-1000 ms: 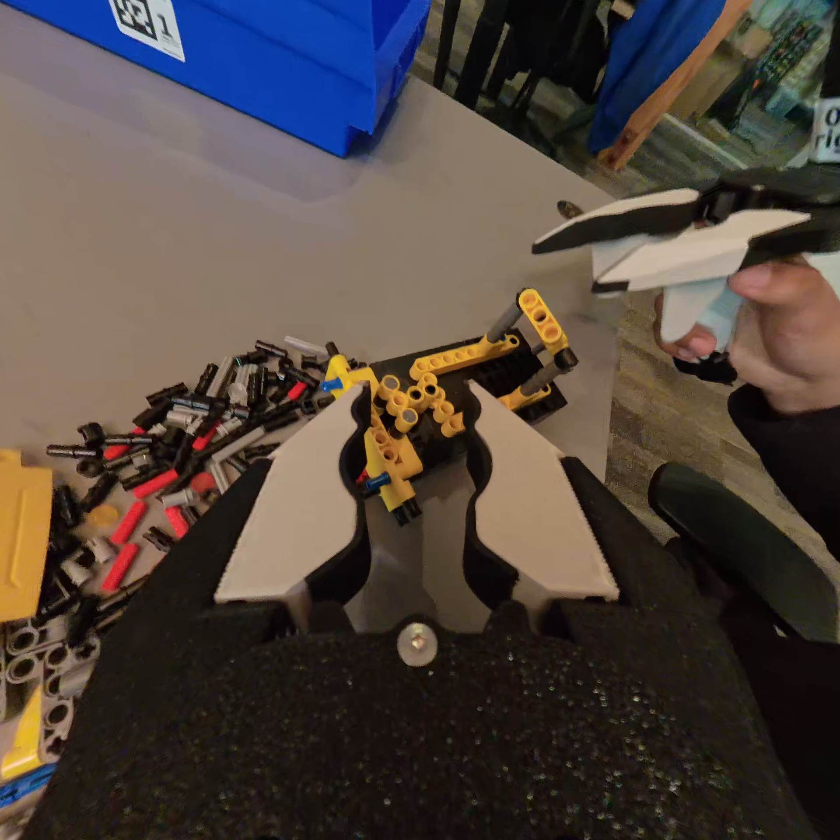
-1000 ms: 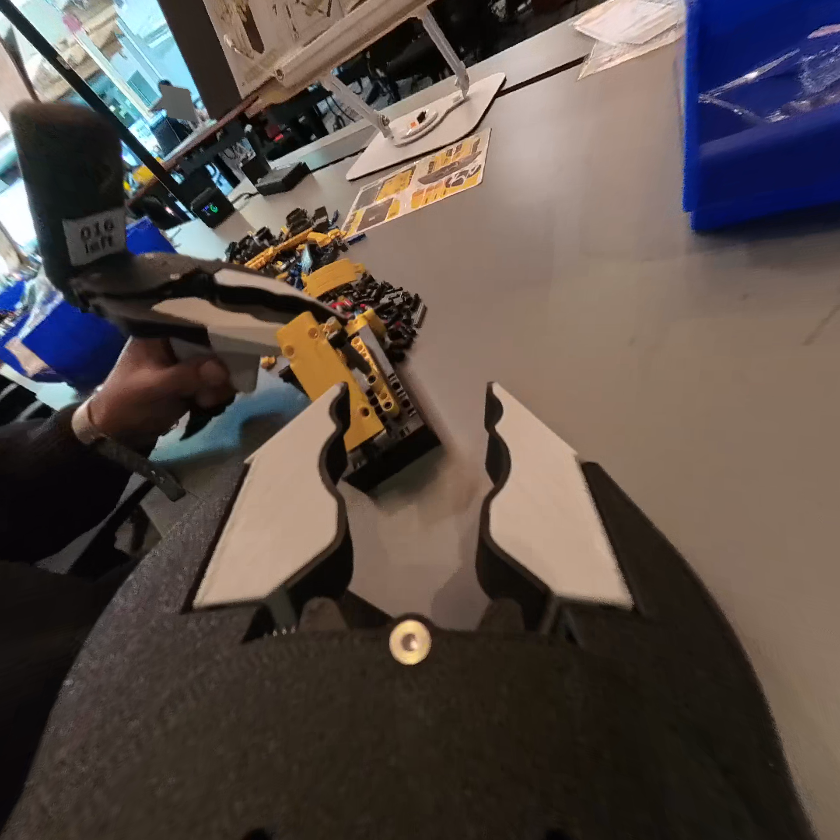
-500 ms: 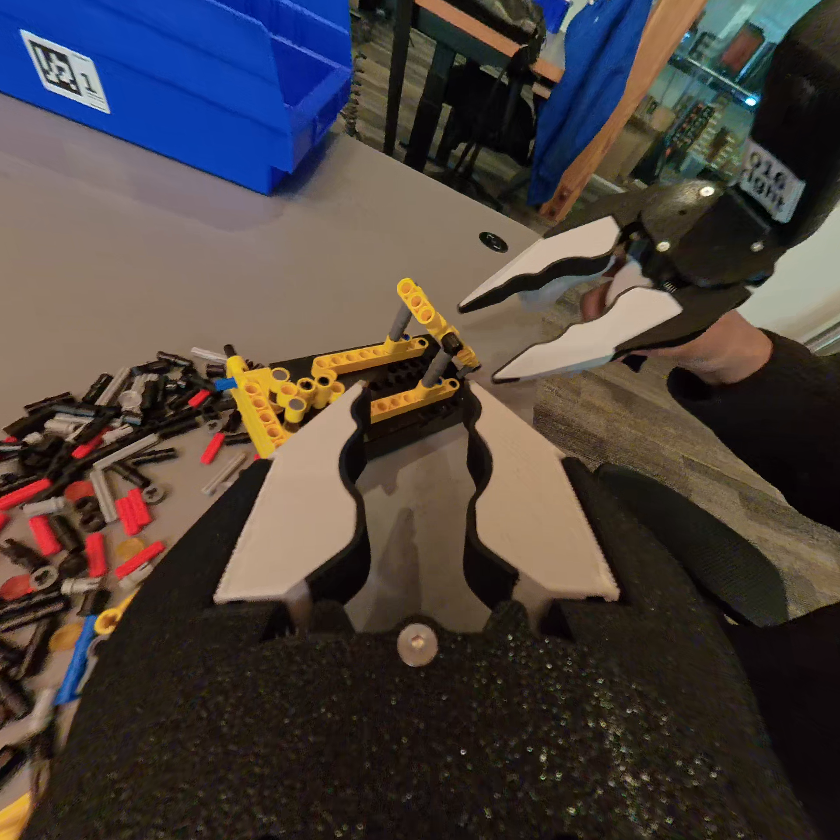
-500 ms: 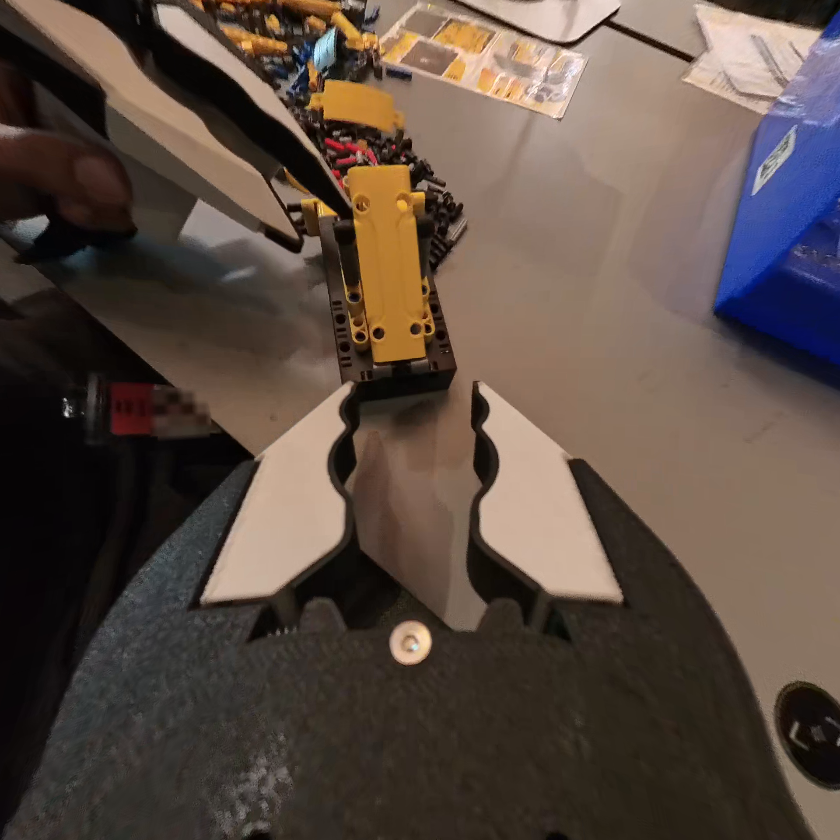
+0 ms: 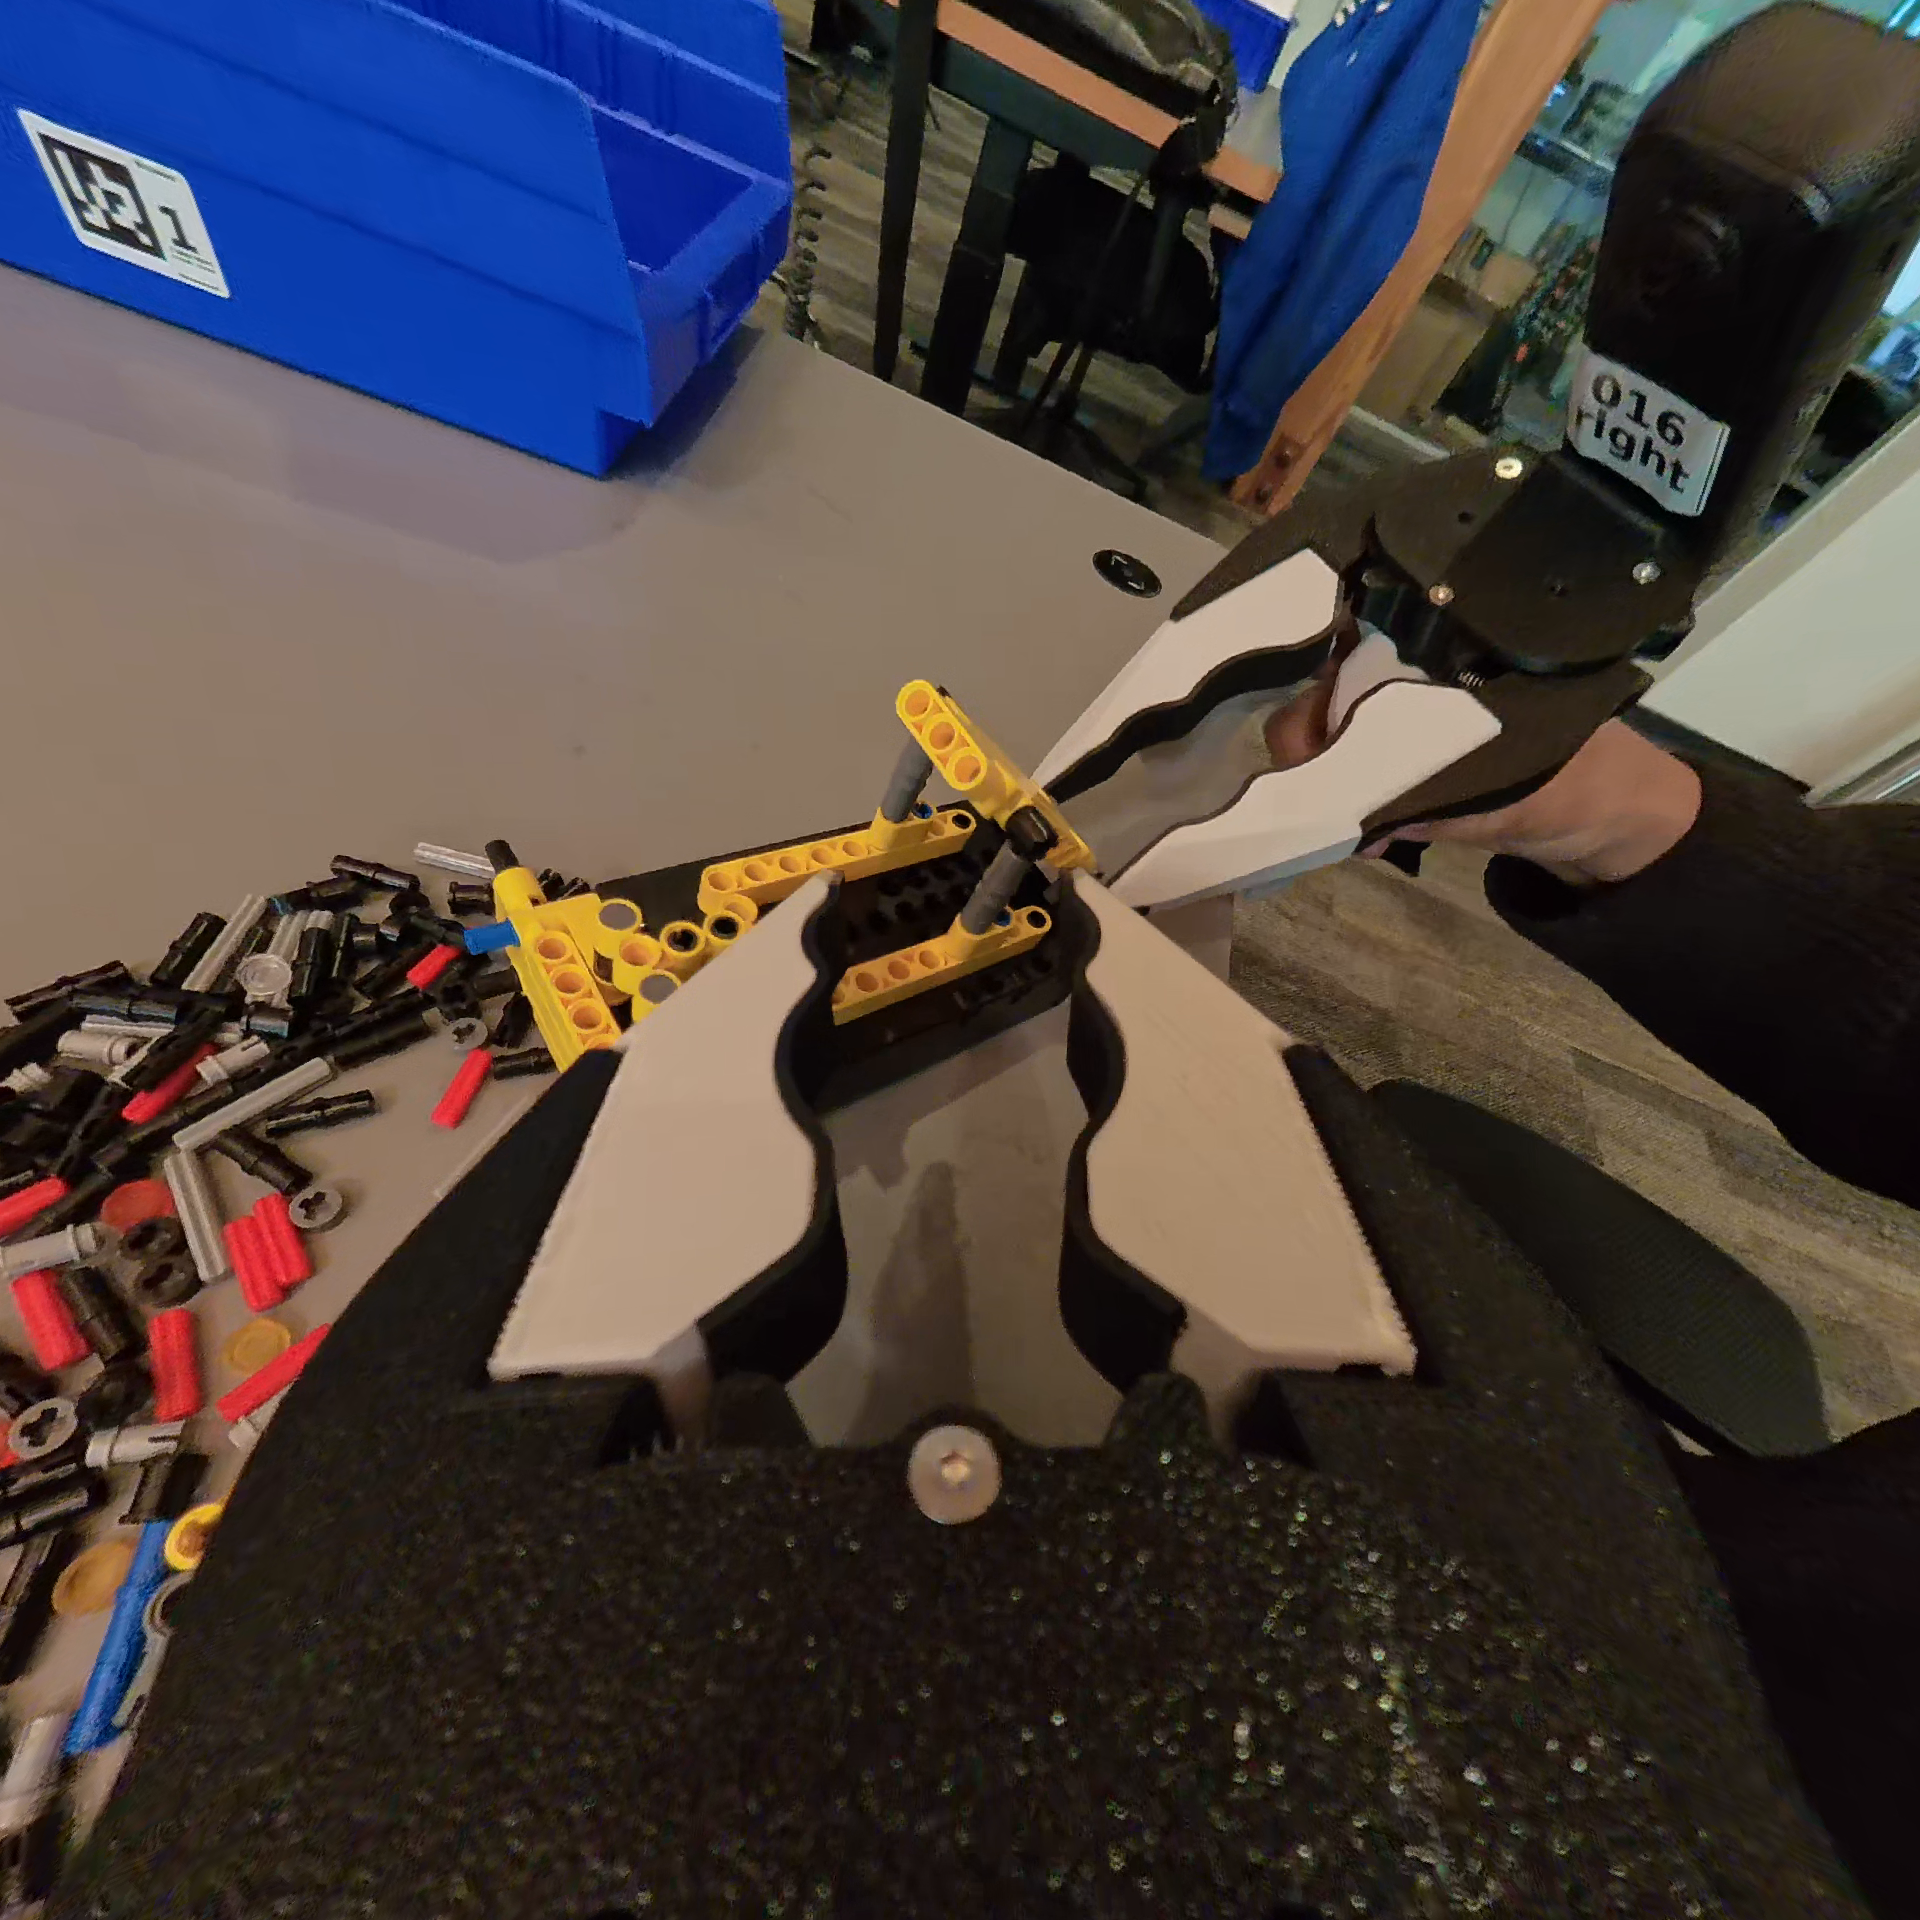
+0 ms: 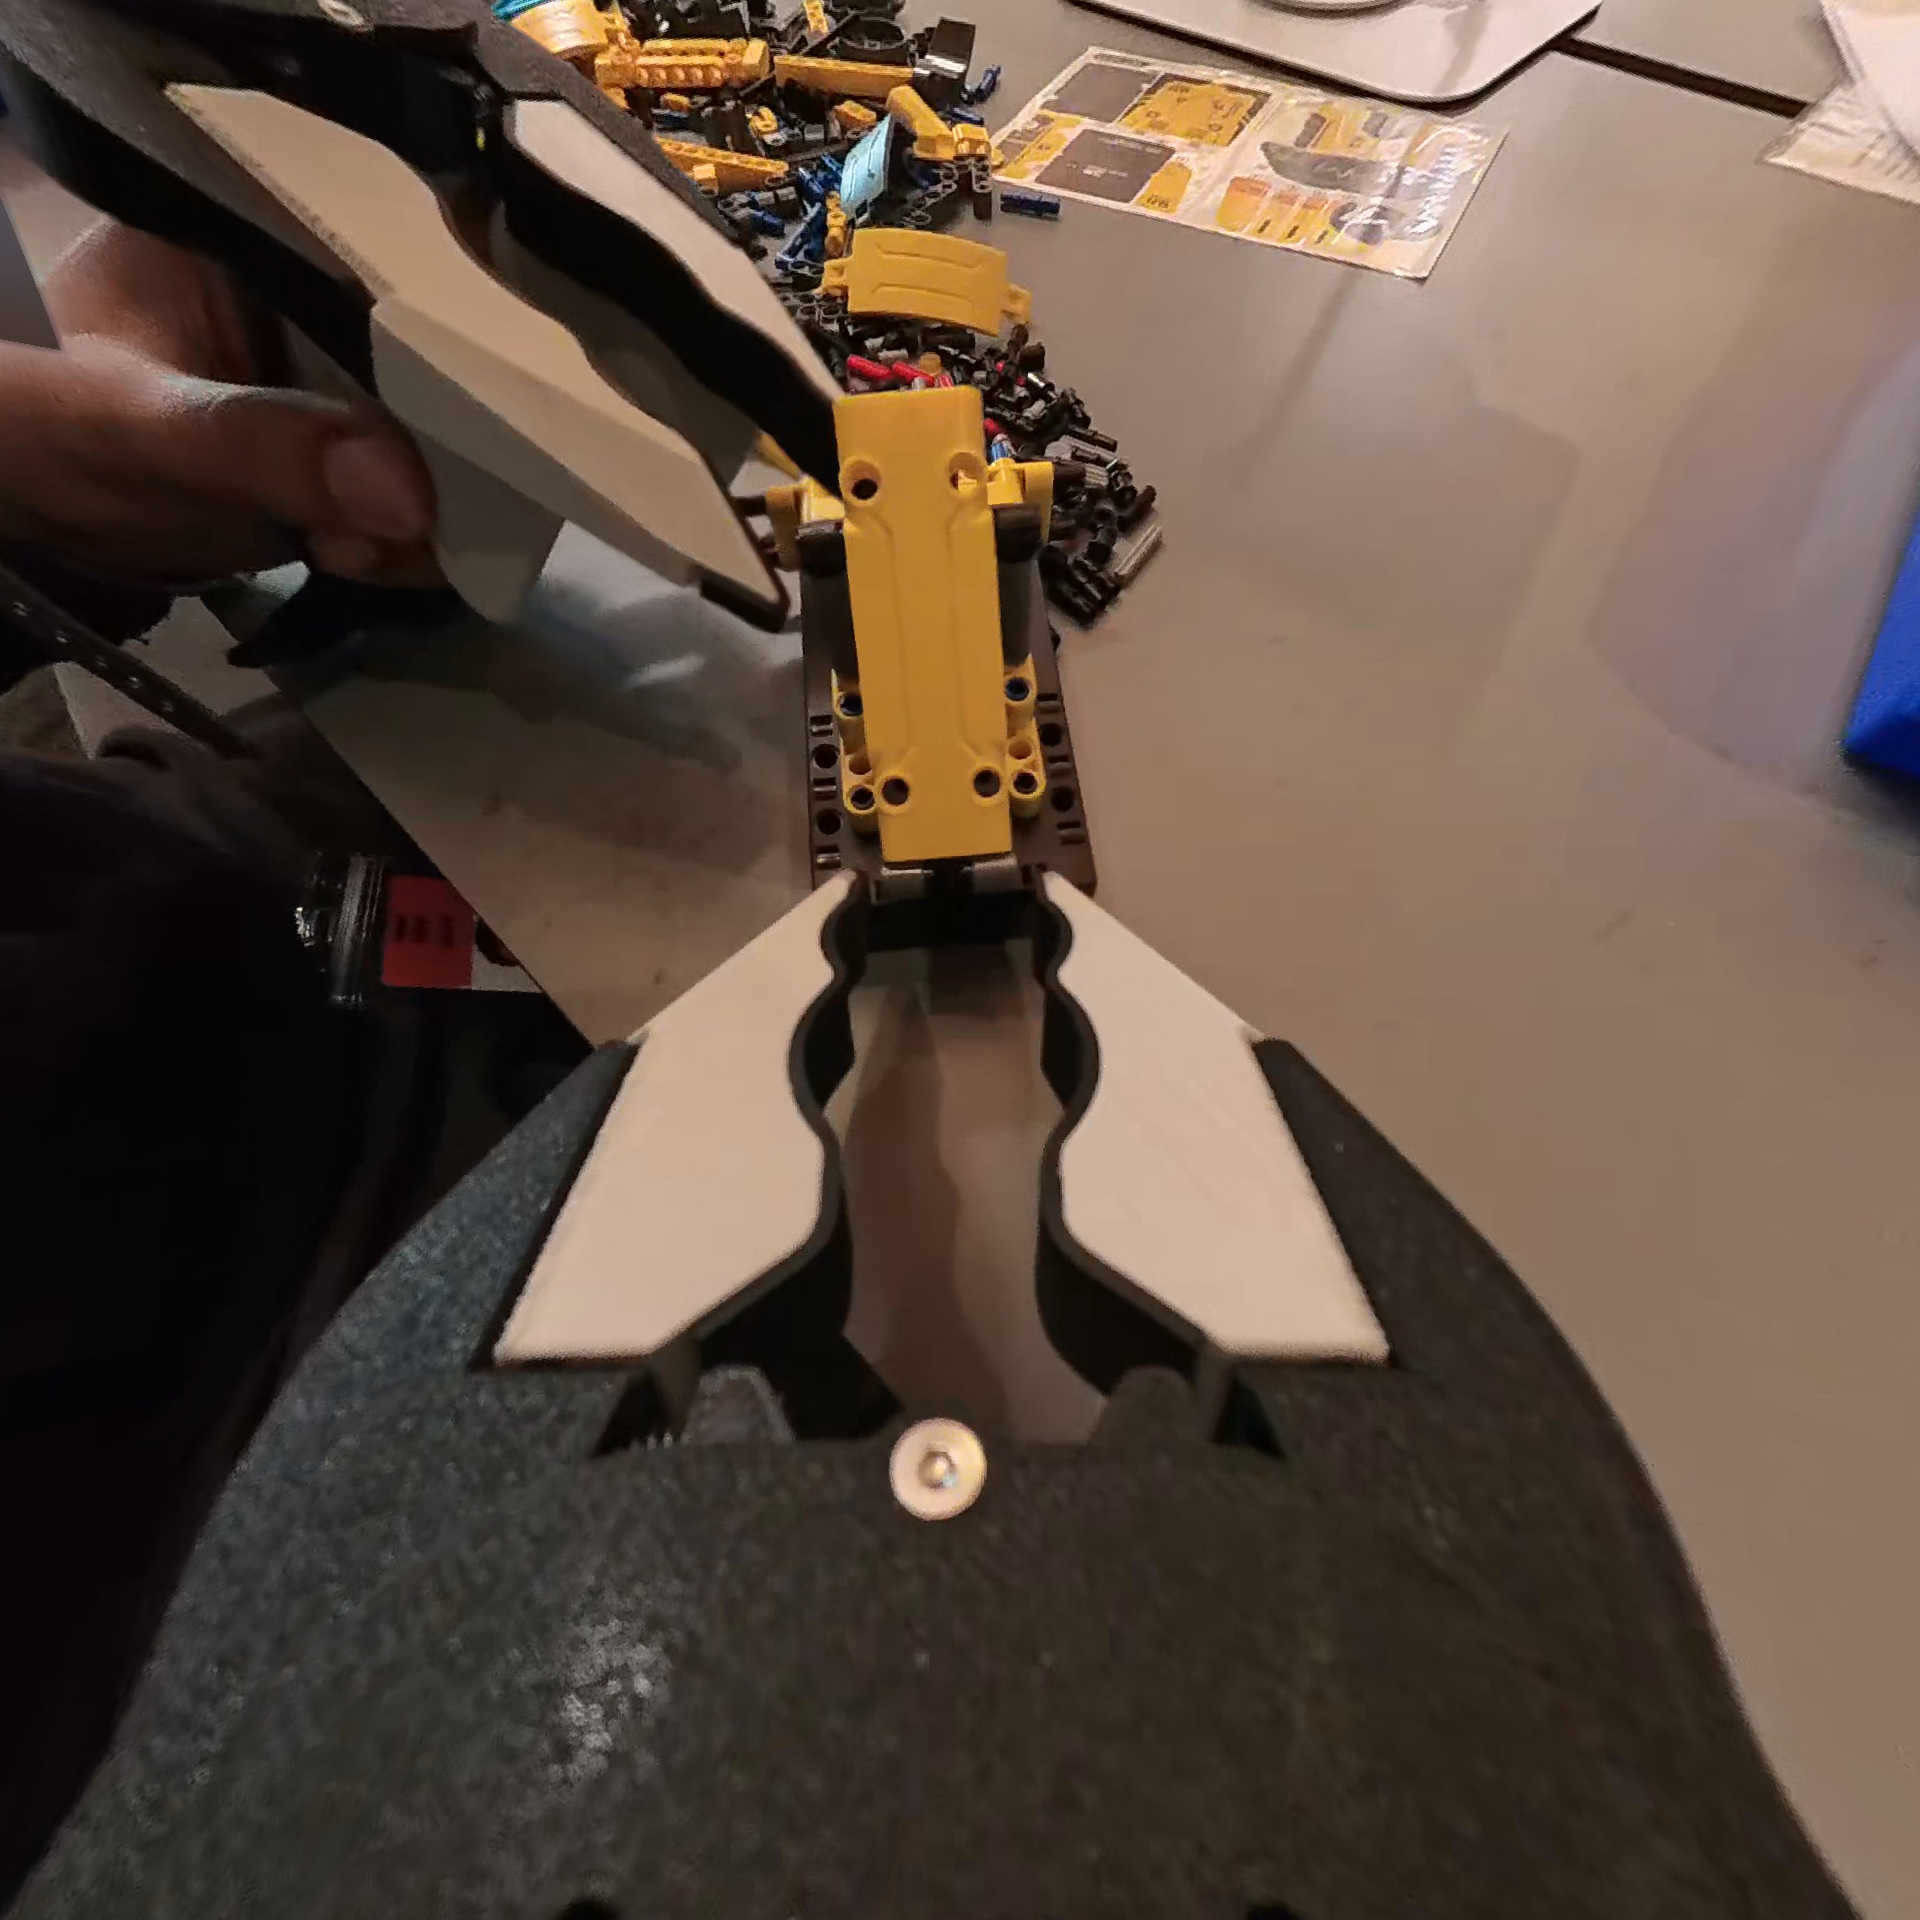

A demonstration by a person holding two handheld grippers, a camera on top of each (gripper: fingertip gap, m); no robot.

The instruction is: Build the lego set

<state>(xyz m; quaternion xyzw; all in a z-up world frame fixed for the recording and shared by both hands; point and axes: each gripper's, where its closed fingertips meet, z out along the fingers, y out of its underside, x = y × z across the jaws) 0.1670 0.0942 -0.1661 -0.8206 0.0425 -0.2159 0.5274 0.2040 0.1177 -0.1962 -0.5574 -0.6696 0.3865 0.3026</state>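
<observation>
left tool and right tool gaping around brick model

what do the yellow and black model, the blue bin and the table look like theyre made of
Yellow and black model: looks like moulded hard plastic, smooth with a slight sheen and round pin holes.
Blue bin: probably rigid plastic, an even glossy colour with moulded ridges.
Table: smooth grey top with soft reflections, maybe laminate; the core cannot be told.
</observation>
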